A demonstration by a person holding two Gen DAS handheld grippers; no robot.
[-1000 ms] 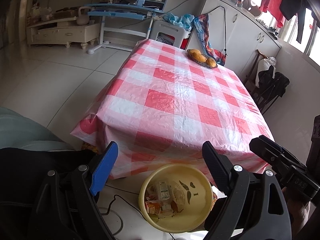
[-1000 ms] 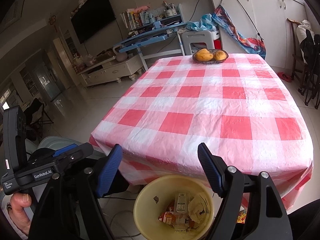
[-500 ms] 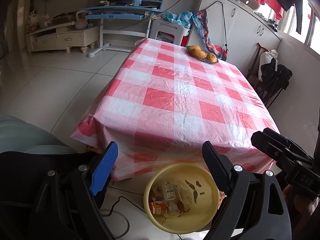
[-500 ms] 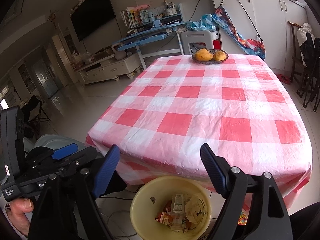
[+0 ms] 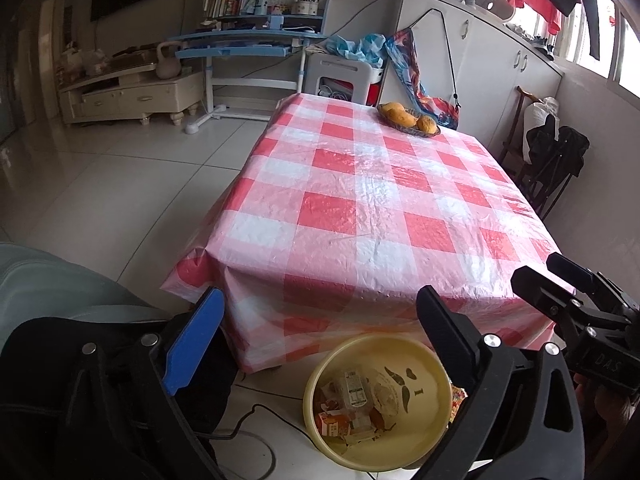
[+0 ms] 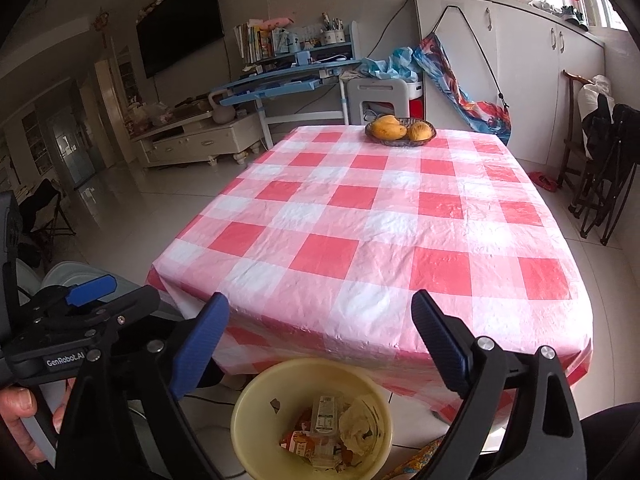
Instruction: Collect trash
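Observation:
A yellow bin stands on the floor against the near edge of the table, which has a red-and-white checked cloth. Trash lies in it: small cartons, wrappers and crumpled paper. My left gripper hangs above the bin, its jaws opening wide with nothing between them. In the right wrist view the same bin and trash sit below my right gripper. Its jaws are also opening and hold nothing. The cloth bears only a fruit basket.
A basket of yellow fruit sits at the table's far end. A cable runs over the floor left of the bin. Folding chairs stand to the right, a blue desk and a stool behind the table.
The fingers of both grippers have spread wider apart. Both views have tilted up slightly, so the bin sits lower in each frame. The trash in the bin has not moved.

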